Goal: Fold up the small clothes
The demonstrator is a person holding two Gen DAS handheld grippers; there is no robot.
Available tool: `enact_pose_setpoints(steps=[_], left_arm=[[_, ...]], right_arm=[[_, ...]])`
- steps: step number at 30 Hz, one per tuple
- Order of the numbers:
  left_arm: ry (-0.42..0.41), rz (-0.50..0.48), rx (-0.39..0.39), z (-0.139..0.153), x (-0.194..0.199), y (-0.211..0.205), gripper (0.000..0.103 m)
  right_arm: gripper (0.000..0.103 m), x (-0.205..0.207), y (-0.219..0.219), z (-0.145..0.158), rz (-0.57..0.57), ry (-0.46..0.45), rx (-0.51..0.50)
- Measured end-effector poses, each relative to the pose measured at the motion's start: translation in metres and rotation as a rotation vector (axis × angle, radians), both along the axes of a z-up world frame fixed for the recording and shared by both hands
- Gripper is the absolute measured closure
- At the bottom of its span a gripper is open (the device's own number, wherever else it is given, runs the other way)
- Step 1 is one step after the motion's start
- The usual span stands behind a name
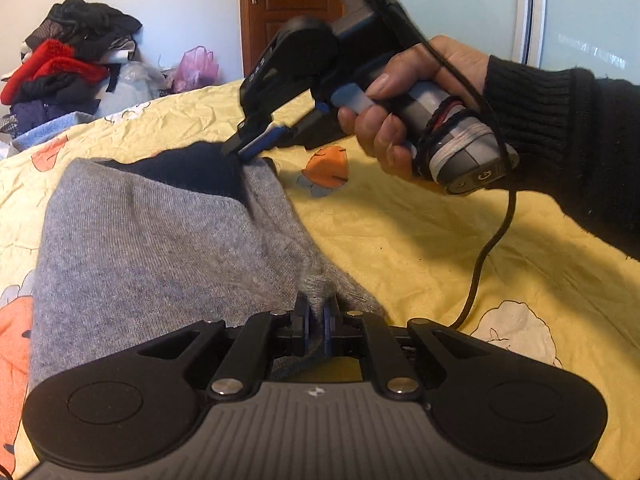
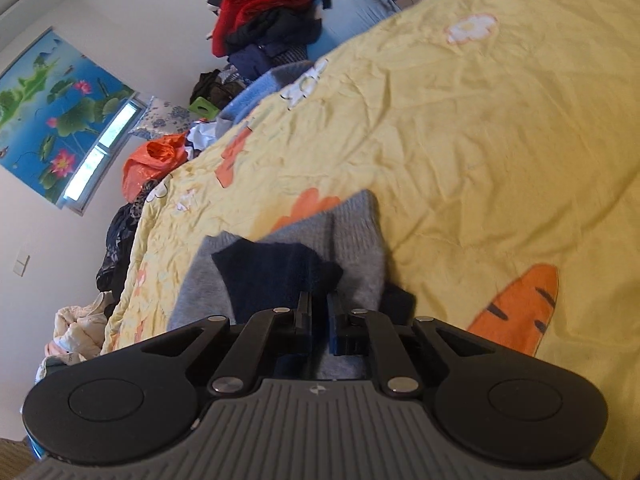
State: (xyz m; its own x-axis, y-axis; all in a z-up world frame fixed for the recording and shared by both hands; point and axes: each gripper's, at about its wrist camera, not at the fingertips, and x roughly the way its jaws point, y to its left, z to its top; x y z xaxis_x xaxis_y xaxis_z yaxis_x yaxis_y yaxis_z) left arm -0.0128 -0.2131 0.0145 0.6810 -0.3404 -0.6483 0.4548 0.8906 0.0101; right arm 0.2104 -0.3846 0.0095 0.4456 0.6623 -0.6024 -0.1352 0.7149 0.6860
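A small grey knit garment (image 1: 152,240) with a dark navy part (image 1: 200,172) lies on the yellow bedsheet (image 1: 440,248). My left gripper (image 1: 316,308) is shut on a bunched fold of its near edge. My right gripper (image 1: 244,148) shows in the left wrist view, held in a hand, shut on the garment's far edge where grey meets navy. In the right wrist view the right gripper (image 2: 319,308) has its jaws nearly together on the navy and grey cloth (image 2: 272,276).
A pile of red, black and blue clothes (image 1: 68,68) and a pink bag (image 1: 196,68) stand beyond the bed's far edge. A wooden door (image 1: 292,8) is behind. An orange bag (image 2: 156,160) and more clothes lie along the bedside. A black cable (image 1: 480,264) hangs from the right gripper.
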Motion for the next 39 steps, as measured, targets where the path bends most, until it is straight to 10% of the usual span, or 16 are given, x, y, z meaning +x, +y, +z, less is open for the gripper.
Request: enact_pose_setpoints(steps=[2, 8, 13, 24, 27, 29, 31, 34, 39], left_arm=[[-0.003, -0.002, 0.002, 0.000, -0.002, 0.000, 0.097], [-0.005, -0.003, 0.010, -0.003, -0.008, -0.006, 0.097], [-0.027, -0.036, 0.018, 0.004, -0.007, -0.011, 0.097], [0.020, -0.062, -0.012, -0.009, -0.002, -0.014, 0.097], [0.063, -0.101, -0.062, 0.001, -0.002, 0.004, 0.096], [0.100, -0.156, -0.148, 0.016, -0.006, 0.033, 0.095], [0.110, -0.146, -0.227, 0.030, -0.008, 0.071, 0.081], [0.095, 0.004, -0.378, 0.043, 0.010, 0.133, 0.004], [0.228, 0.363, -0.671, 0.020, 0.093, 0.217, 0.003]], right_arm=[[0.052, -0.001, -0.001, -0.001, 0.005, 0.004, 0.052], [0.044, 0.006, 0.022, 0.001, 0.052, 0.005, -0.003], [0.088, 0.006, 0.030, 0.014, 0.084, -0.065, -0.040], [0.092, -0.001, 0.000, -0.001, 0.008, -0.047, -0.063], [0.074, -0.005, -0.004, 0.003, -0.029, -0.043, -0.022], [0.034, -0.016, -0.017, 0.012, -0.078, -0.076, 0.048], [0.002, -0.028, -0.032, 0.020, -0.134, -0.132, 0.064], [0.004, -0.033, -0.038, 0.011, -0.133, -0.109, 0.050], [0.013, -0.024, -0.017, -0.011, -0.095, -0.034, 0.060]])
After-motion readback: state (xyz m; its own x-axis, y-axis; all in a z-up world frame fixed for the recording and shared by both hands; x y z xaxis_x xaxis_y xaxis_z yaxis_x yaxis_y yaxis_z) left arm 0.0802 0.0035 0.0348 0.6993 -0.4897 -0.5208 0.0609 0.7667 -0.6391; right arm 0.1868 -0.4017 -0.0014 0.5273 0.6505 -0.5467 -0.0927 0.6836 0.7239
